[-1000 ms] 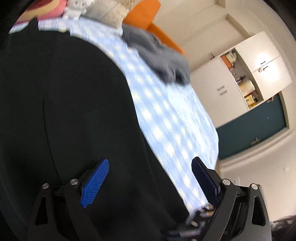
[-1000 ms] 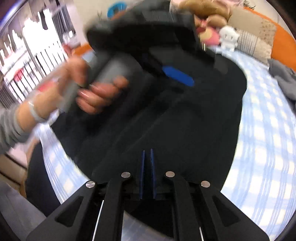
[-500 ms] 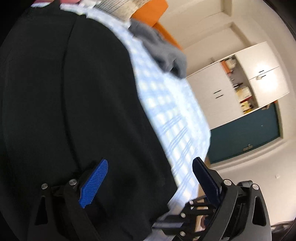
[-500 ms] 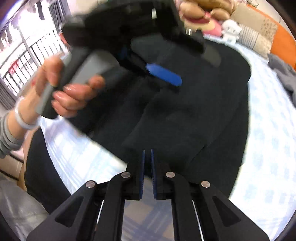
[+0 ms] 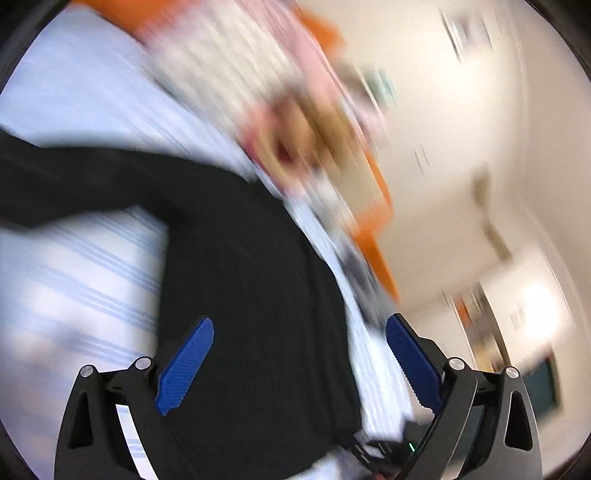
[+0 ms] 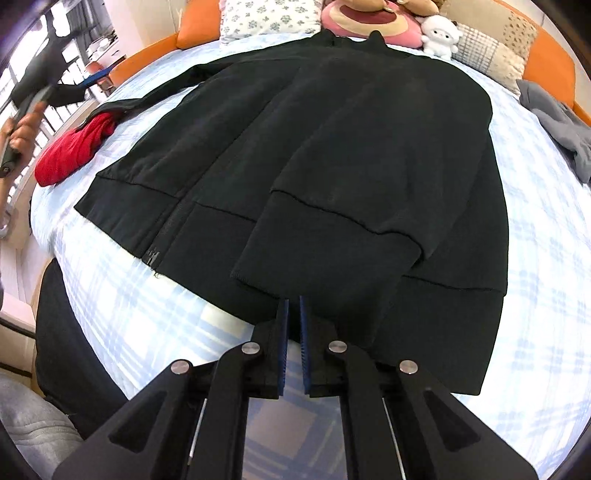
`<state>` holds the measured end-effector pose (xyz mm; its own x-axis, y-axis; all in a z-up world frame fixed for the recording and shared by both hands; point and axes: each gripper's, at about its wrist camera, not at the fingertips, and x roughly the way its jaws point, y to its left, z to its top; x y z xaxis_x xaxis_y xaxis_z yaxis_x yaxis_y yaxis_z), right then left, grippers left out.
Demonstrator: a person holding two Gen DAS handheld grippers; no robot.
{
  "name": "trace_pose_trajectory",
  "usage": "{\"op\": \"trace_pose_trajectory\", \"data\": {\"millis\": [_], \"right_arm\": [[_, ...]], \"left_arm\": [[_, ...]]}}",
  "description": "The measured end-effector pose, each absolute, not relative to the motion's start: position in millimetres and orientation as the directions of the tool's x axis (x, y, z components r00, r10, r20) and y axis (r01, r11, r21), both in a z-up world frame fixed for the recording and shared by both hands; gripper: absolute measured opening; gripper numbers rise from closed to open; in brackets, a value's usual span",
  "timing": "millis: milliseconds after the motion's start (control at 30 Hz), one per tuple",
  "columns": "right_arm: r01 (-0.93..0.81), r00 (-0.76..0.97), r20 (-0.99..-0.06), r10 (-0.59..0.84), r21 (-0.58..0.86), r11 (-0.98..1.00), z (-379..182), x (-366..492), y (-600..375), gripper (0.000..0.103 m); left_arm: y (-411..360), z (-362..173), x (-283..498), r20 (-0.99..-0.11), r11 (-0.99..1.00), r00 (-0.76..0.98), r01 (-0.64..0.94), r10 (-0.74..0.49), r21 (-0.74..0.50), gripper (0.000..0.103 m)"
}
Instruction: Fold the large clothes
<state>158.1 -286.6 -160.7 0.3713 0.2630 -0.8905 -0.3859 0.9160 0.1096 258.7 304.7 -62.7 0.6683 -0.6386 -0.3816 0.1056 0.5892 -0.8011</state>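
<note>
A large black jacket (image 6: 332,155) is lying spread over the blue-and-white checked bedsheet (image 6: 546,280), its collar toward the pillows and its ribbed hem toward the near edge of the bed. One sleeve (image 6: 332,221) is lying folded across the jacket's front, its cuff reaching down toward the hem; the other sleeve (image 6: 155,96) is stretching away from the jacket's far left shoulder. The zipper end (image 6: 152,254) is showing at the hem on the jacket's left half.

The right gripper (image 6: 291,332) is sitting just at the jacket's hem, below the folded cuff, its blue pads almost together with only a thin slit between them; whether any cloth is pinched there cannot be told. The left gripper (image 5: 299,369) is hanging over the jacket with its jaws spread wide and nothing between the pads (image 5: 184,365); that view is heavily blurred. In the right wrist view the person's left hand (image 6: 20,129) is showing far to the left of the jacket, wrapped around a grey handle.

A red garment (image 6: 74,147) is lying just beside the jacket's outstretched sleeve. A grey garment (image 6: 557,129) is resting to the right of the jacket, apart from it. Beyond the collar, a white plush toy (image 6: 441,35), a pink cushion (image 6: 369,24) and a floral pillow (image 6: 269,14) are leaning against the orange headboard (image 6: 554,62)
</note>
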Motion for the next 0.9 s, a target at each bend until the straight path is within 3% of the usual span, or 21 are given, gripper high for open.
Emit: {"op": "trace_pose_trajectory", "data": {"millis": [100,200,367,500,700,733,767,800,833,900], "right_arm": [[-0.372,0.382,-0.894,0.234,0.083,0.925,-159.7,156.7,-279.8,0.007],[-0.367,0.381,-0.900,0.211,0.062,0.928,-159.8,154.5,-273.6,0.007],[-0.352,0.379,-0.907,0.184,0.043,0.935,-159.4,157.3,-269.7,0.007],[-0.325,0.386,-0.906,0.174,0.044,0.945,-159.8,158.6,-266.5,0.009],[-0.295,0.404,-0.861,0.309,0.198,0.935,-121.1,175.0,-255.3,0.011],[-0.307,0.414,-0.850,0.327,0.208,0.929,-111.8,179.4,-249.8,0.024],[-0.336,0.438,-0.827,0.352,0.212,0.918,-94.3,189.0,-237.7,0.058],[-0.368,0.473,-0.801,0.367,0.199,0.908,-77.4,200.0,-223.3,0.076],[-0.390,0.505,-0.779,0.370,0.176,0.904,-66.3,208.8,-212.7,0.087],[-0.463,0.550,-0.735,0.397,0.127,0.877,-41.7,237.7,-175.5,0.084]], "left_arm": [[408.4,-69.0,218.7,-0.446,0.628,0.796,-0.108,-0.409,-0.770,0.096],[482.0,-89.5,206.6,-0.506,0.599,0.814,-0.260,-0.285,-0.757,0.096],[523.4,-127.6,224.4,-0.581,0.573,0.774,-0.364,-0.253,-0.734,0.096],[516.5,-123.4,252.8,-0.587,0.639,0.774,-0.329,-0.240,-0.695,0.096],[512.4,-137.7,286.0,-0.668,0.621,0.687,-0.398,-0.286,-0.675,0.096],[508.6,-137.0,283.7,-0.688,0.618,0.661,-0.416,-0.298,-0.668,0.096],[507.4,-137.6,283.3,-0.705,0.619,0.641,-0.429,-0.304,-0.657,0.096],[506.4,-138.1,284.4,-0.713,0.621,0.629,-0.434,-0.309,-0.653,0.096],[506.4,-139.9,285.6,-0.728,0.621,0.611,-0.450,-0.310,-0.642,0.096],[505.6,-142.9,288.6,-0.747,0.620,0.598,-0.476,-0.291,-0.623,0.096]]}}
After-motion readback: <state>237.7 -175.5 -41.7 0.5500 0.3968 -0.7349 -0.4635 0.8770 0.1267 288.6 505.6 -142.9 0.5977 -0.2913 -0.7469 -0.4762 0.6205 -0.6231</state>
